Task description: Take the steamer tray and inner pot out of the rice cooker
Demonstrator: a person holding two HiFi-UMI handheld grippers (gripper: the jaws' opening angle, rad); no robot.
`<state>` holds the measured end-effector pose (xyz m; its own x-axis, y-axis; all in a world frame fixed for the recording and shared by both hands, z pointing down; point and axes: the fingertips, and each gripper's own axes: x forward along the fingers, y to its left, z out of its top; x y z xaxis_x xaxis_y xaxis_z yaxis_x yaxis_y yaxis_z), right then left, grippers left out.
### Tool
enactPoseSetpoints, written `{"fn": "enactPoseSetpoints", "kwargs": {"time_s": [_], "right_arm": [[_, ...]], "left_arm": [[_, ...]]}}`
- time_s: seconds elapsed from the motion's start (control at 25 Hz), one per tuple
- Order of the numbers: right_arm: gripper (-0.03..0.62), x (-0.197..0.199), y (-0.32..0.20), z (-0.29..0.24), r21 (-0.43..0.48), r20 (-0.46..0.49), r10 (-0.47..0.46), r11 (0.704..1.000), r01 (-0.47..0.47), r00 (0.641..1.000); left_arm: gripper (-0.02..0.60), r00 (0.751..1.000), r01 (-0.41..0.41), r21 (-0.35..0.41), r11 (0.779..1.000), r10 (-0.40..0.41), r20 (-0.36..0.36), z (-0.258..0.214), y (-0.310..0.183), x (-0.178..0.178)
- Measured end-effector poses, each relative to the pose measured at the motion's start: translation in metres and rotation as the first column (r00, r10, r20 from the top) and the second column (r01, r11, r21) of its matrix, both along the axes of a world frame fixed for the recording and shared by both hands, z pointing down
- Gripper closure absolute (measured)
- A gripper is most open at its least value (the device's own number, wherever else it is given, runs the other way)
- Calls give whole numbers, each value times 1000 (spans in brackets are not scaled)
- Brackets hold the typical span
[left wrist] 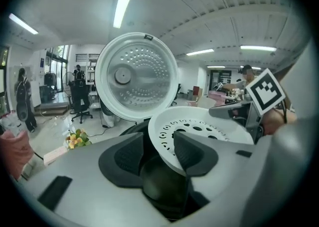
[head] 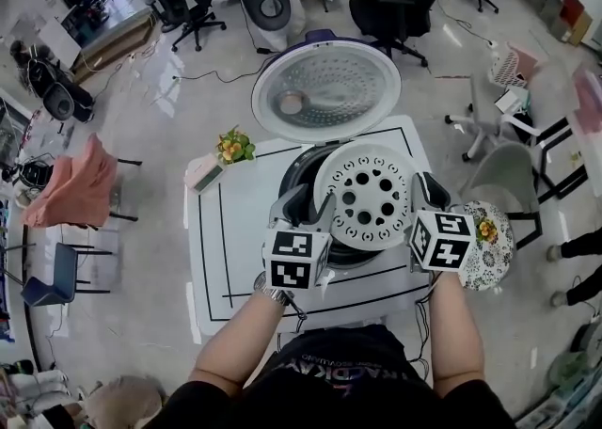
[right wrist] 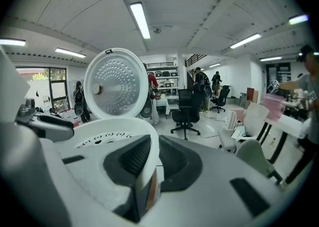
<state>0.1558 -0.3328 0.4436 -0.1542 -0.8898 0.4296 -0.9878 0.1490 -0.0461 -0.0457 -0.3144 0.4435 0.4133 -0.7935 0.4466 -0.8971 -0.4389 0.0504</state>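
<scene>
The rice cooker [head: 293,179] stands on the white table with its lid [head: 324,88] swung up. The white steamer tray [head: 372,194], round with several holes, hangs tilted over the cooker's mouth. My right gripper [head: 423,194] is shut on its right rim; in the right gripper view the rim [right wrist: 149,136] is pinched between the pads. My left gripper [head: 310,206] straddles the left rim. There the right pad [left wrist: 192,154] lies on the tray [left wrist: 199,129] and the left pad [left wrist: 130,157] stands a little apart. The cooker's dark inside [left wrist: 159,181] shows below.
The table [head: 226,230] bears black lines, a small flower pot [head: 235,147] and a card at its far left. A flowered round thing [head: 489,244] sits at the table's right edge. Office chairs and a grey chair [head: 503,178] stand around on the floor.
</scene>
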Motion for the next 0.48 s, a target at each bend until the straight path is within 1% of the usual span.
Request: {"fn": "enactPoseSetpoints", "kwargs": {"time_s": [0.2,0.32,0.48], "right_arm": [[537,0,5,1,-4,44,-10,1000,10,999],[540,-4,9,3,-11,90,-31,999,33,995],[540,-8,13,6,-8,128,-47,999,48,991]], "left_arm": [[411,999,5,-57,998,-8,-41,1,3,3],[420,999,13,-98,995,-18,-51,3,3,4],[444,995,54,-135,989,-64,-73,7,2,1]]}}
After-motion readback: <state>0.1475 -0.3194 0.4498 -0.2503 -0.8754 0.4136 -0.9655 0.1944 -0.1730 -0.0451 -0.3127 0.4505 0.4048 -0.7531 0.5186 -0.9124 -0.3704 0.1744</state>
